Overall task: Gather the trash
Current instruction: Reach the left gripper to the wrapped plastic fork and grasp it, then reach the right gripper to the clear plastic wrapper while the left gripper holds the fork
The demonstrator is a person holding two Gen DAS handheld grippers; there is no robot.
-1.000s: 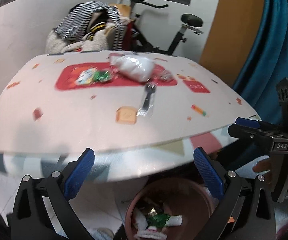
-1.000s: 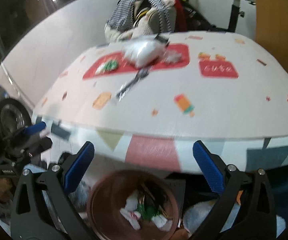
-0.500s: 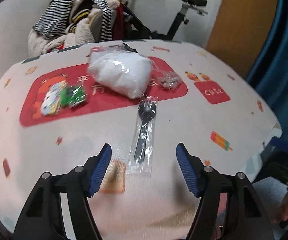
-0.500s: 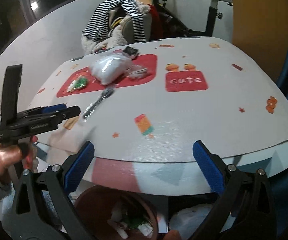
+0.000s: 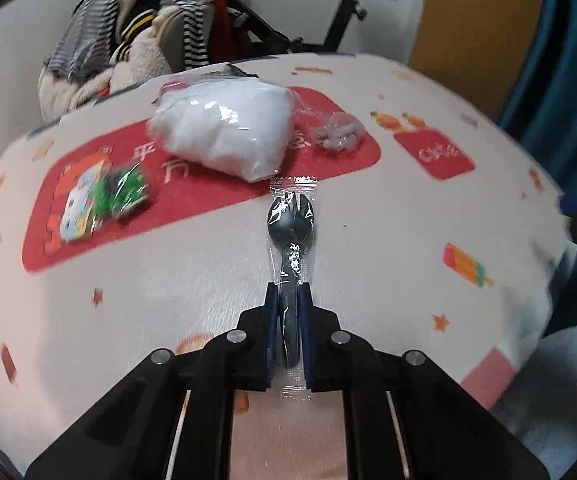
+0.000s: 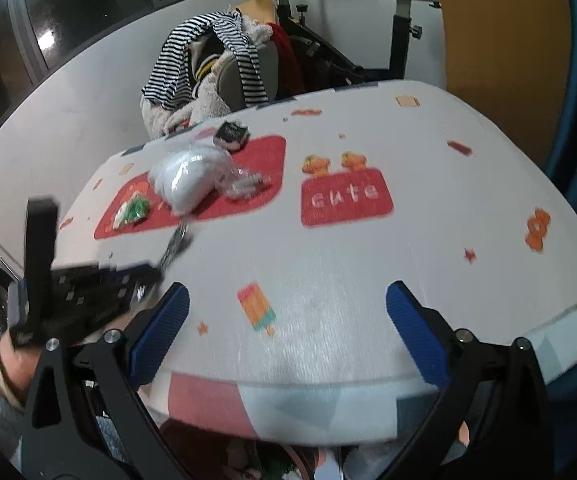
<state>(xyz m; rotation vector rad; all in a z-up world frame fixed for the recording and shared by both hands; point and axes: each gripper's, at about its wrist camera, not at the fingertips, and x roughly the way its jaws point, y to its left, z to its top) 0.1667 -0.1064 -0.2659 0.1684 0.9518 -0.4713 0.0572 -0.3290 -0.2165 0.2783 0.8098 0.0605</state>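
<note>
Two claws: left claw (image 5: 288, 300) closing on the wrapped spork's (image 5: 291, 236) handle; right claw (image 6: 286, 312) gapes, empty.

I work in a lived-in home: behind my table (image 5: 368, 208) with its cartoon cloth stand an exercise bike (image 5: 348, 8) and heaped clothes (image 5: 136, 52).

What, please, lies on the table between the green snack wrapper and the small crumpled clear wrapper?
In the left wrist view, the white stuffed plastic bag lies between the green snack wrapper and the crumpled clear wrapper.
</note>
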